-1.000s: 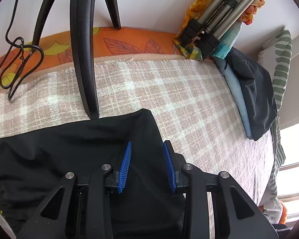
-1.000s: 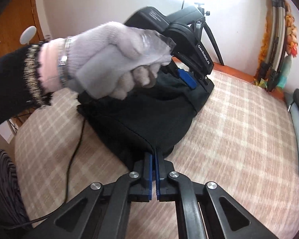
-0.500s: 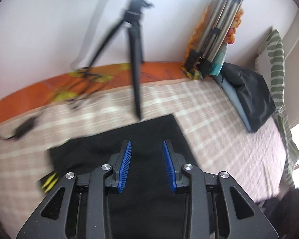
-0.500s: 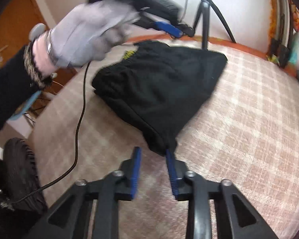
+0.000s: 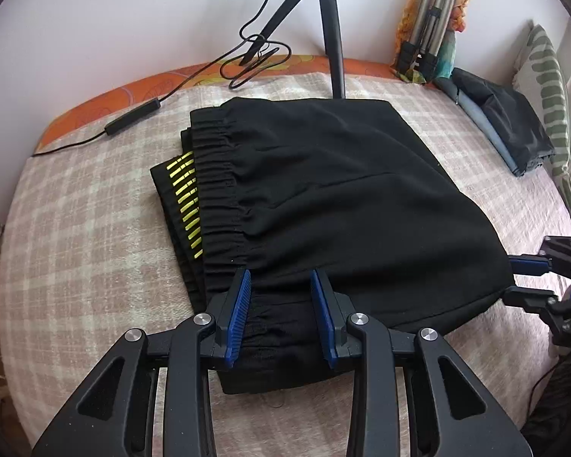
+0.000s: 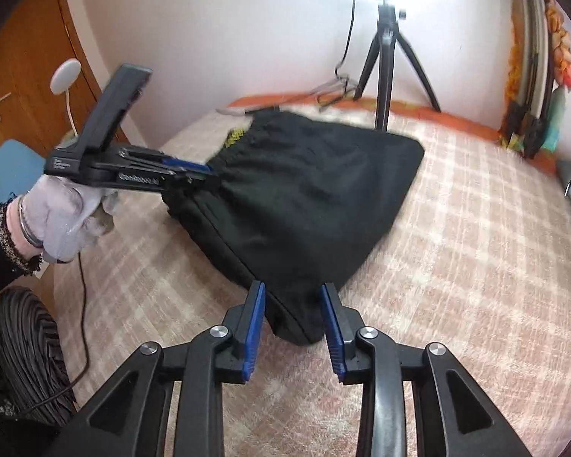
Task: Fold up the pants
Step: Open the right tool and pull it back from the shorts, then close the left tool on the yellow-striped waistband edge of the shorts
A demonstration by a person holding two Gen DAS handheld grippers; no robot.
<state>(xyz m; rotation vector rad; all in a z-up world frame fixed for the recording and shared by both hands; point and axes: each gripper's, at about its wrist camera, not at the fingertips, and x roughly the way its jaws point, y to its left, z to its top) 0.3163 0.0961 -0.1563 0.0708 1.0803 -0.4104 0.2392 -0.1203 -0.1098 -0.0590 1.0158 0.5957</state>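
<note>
The black pants [image 5: 335, 198] lie folded in a flat stack on the checked bedspread [image 5: 76, 236], with the gathered waistband and yellow dashes to the left. My left gripper [image 5: 280, 293] is open over the near edge of the stack, at the waistband end. My right gripper [image 6: 292, 304] is open, its fingers either side of the near folded corner of the pants [image 6: 308, 198]. The right gripper also shows at the right edge of the left wrist view [image 5: 529, 278]. The left gripper shows in the right wrist view [image 6: 205, 175], held by a gloved hand at the waistband.
A black tripod [image 5: 333, 38] stands on the bed behind the pants, with a cable and inline switch [image 5: 133, 122] to its left. Folded dark clothes [image 5: 510, 129] lie at the right by a striped pillow [image 5: 552, 87]. A black ribbed object [image 6: 26, 346] stands by the bed's left side.
My right gripper has opened and let go of the pants' corner. Both grippers have drawn back to the near edge, and the folded pants now lie flat on the bed.
</note>
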